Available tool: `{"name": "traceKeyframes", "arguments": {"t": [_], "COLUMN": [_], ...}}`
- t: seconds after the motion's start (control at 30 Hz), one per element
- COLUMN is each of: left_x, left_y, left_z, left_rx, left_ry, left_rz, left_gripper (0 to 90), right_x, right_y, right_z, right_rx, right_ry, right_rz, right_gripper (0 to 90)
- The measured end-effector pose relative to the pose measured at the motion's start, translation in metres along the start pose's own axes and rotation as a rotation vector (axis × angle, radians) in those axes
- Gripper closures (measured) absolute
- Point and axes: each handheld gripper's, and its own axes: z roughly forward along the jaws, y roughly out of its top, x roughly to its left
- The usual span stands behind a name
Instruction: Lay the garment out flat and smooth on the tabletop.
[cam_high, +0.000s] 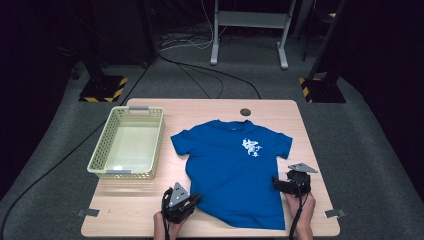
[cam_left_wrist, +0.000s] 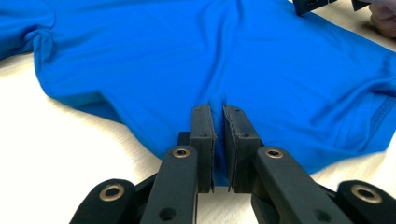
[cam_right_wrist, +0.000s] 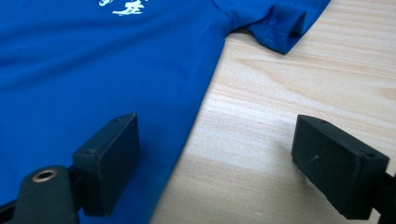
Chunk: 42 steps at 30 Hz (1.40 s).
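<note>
So there's a blue t-shirt (cam_high: 232, 172) laid flat, front up, in the middle of a light wooden table (cam_high: 130, 205); white print (cam_high: 251, 147) on the chest, collar pointing to the far edge, hem toward the person. I'll use the shirt as the landmark for everything else.

Left of the shirt, just off its sleeve, sits a pale green mesh basket (cam_high: 127, 143) with grey handles; nothing visible inside it. Just past the shirt's collar there's a small dark round disc (cam_high: 245, 112) set in the tabletop.

Left gripper (cam_high: 192, 199) is at the shirt's near-left edge, down by the hem; in the left gripper view (cam_left_wrist: 218, 140) the two black jaws are pressed nearly together with a fold of blue fabric pinched between them, and the cloth puckers into a crease running away from the jaws, so it's clamped on the shirt.

Right gripper (cam_high: 276, 184) is at the shirt's right side edge, below the sleeve; in the right gripper view (cam_right_wrist: 215, 163) the jaws stand wide apart, one over the blue fabric and the other over bare wood, with the shirt's side edge running between them; not gripping anything. Can't tell if the jaw over the cloth actually touches it.

Hands show at the table's near edge behind each gripper.
</note>
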Motion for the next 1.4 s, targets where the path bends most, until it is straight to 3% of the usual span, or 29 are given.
{"name": "traceKeyframes", "arguments": {"t": [0.53,0.77,0.93,1.07,1.4], "left_x": [0.001,0.001,0.001,-0.001,0.003], "left_y": [-0.01,-0.015,-0.018,-0.02,-0.026], "left_z": [-0.01,-0.013,-0.018,-0.02,-0.032], "left_rx": [0.009,0.013,0.019,0.02,0.032], "left_ry": [-0.001,-0.003,-0.01,-0.015,-0.039], "left_rz": [-0.007,-0.009,-0.011,-0.008,-0.021], "left_gripper": [82.9,82.9,82.5,81.8,75.2], "right_x": [0.0,0.001,-0.002,0.001,0.001], "right_y": [0.001,0.001,0.001,0.001,0.001], "right_z": [0.002,0.002,0.002,0.002,0.002], "right_rx": [0.019,0.026,0.017,0.026,0.026], "right_ry": [0.03,0.023,0.029,0.017,0.018], "right_rz": [-0.009,-0.021,0.005,-0.017,-0.015], "right_gripper": [4.2,3.9,3.9,3.8,3.9]}}
